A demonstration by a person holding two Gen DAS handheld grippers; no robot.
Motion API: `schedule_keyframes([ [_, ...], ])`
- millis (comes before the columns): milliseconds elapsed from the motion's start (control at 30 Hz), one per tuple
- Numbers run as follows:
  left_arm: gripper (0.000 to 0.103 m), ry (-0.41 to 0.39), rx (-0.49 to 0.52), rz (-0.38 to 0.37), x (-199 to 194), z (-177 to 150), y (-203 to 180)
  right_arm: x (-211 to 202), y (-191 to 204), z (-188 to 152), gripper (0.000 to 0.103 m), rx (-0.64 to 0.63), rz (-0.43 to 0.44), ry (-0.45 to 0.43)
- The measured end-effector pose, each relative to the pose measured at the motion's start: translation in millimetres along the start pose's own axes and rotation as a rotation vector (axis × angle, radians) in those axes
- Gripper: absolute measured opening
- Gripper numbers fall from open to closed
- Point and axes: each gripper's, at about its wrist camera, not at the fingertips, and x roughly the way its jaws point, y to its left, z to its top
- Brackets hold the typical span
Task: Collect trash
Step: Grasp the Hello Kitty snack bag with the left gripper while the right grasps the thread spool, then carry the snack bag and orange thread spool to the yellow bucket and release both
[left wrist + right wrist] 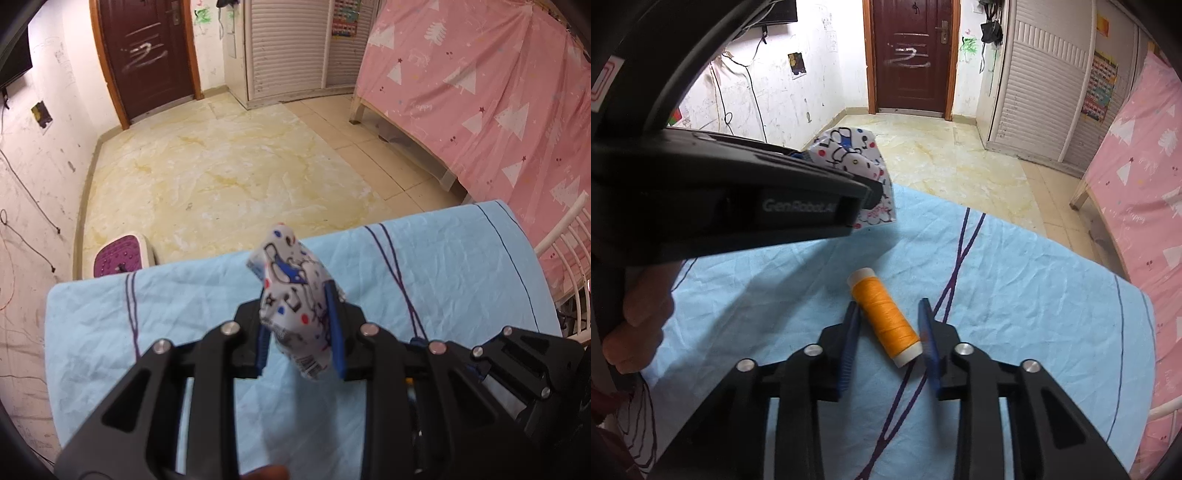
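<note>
A white packet printed with blue, red and black doodles (291, 295) is held up off the table, and my left gripper (297, 295) is shut on it. The right wrist view shows the same packet (849, 155) sticking out past the left gripper's black body. An orange spool of thread (884, 317) lies slantwise on the light blue cloth (1034, 295). My right gripper (889, 306) is shut on the spool, one blue pad against its upper side and the other against its near end.
The table's blue cloth (461, 266) has dark purple lines across it. A hand (639, 317) grips the left tool. A purple-topped stool (122, 258) stands on the floor past the table's far left edge. A pink curtain (498, 110) hangs on the right.
</note>
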Motion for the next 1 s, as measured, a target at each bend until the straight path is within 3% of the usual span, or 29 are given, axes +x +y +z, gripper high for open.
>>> schedule_keyframes([
  [167,0.025,-0.004,-0.009,0.01,-5.2,-4.8,3.9,-2.6,-3.4,-2.4,0.01,-0.005,-0.012,-0.011],
  [1000,0.025,-0.057,0.045,0.042,-46.2,-23.0,-23.7,-88.7,-45.7,-25.6,0.01,0.152,-0.046,-0.184],
])
